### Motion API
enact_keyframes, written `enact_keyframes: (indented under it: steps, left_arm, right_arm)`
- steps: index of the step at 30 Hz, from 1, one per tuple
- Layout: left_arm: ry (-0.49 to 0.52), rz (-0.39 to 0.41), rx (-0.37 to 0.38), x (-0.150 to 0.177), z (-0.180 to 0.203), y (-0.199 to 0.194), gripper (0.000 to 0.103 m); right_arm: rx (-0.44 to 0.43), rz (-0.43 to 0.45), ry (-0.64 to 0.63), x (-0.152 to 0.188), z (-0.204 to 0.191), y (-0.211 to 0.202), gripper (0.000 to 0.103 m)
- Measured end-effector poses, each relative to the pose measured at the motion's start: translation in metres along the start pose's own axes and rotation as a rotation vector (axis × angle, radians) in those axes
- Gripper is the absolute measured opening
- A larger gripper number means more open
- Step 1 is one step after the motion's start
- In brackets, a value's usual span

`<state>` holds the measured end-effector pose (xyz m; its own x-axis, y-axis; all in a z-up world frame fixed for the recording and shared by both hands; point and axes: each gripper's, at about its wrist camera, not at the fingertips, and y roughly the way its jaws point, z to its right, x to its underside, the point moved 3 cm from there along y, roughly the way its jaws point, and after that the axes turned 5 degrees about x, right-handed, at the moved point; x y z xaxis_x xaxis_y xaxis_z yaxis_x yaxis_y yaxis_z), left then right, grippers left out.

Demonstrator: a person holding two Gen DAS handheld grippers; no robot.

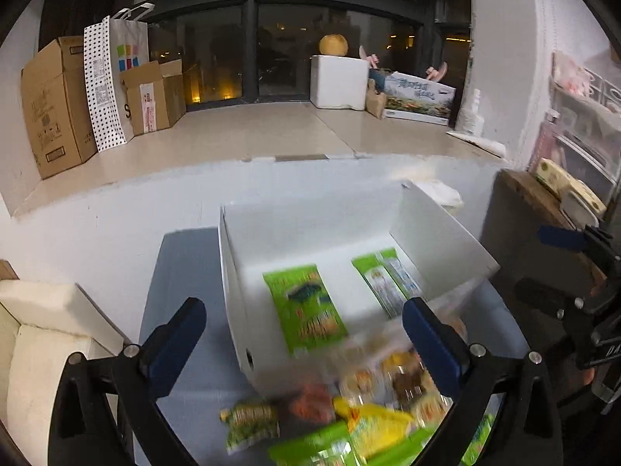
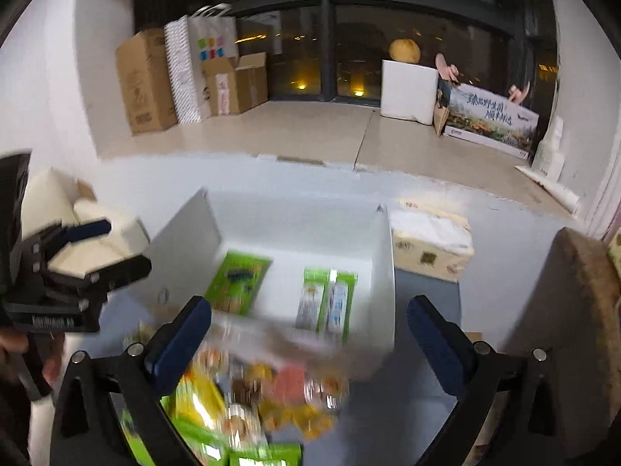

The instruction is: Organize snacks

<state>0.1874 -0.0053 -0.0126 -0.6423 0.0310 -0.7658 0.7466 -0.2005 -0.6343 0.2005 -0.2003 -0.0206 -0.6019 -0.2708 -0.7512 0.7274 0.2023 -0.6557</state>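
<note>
A: Both spread wide, nothing clamped: left gripper [image 1: 306, 334] over the white box [image 1: 233, 272], right gripper [image 2: 310, 330] likewise.

B: Snacks where?

A: Green packet [image 1: 302, 306] and two slim sachets [image 1: 388, 283] lying flat inside the box; clear bag of mixed treats [image 1: 388, 372] slumped over the near wall, more green packs [image 1: 310, 446] loose on the grey table [image 1: 182, 272].

B: Risk?

A: Probably snagging the bag with a finger and dragging the box, or spilling treats off the edge.

B: Differences between views?

A: Right view: tissue pack [image 2: 431, 248] beside the box, plus the other gripper. Left view: wooden board [image 1: 528, 198] at the right.
</note>
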Motion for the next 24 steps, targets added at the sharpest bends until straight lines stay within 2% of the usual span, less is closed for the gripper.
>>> enact_keyframes:
  steps: [5,7,10,14,24]
  left_arm:
    - [-0.071,0.022,0.0,0.055,0.006,-0.039,0.103]
    - [-0.086,0.009,-0.005,0.077,0.009,-0.047,0.103]
    - [-0.097,0.006,-0.014,0.115,0.012,-0.06,0.103]
    - [-0.12,-0.033,-0.015,0.143,0.012,-0.066,0.103]
    - [-0.125,-0.097,-0.007,0.161,0.017,-0.052,0.103]
  right_arm:
    - [-0.08,-0.024,0.033,0.064,-0.013,-0.029,0.103]
    - [-0.05,-0.047,0.033,0.089,-0.018,-0.033,0.103]
    - [-0.052,-0.106,0.021,0.13,-0.029,-0.033,0.103]
    - [-0.036,-0.174,-0.018,0.167,-0.038,-0.02,0.103]
    - [-0.035,-0.272,-0.017,0.188,-0.034,0.029,0.102]
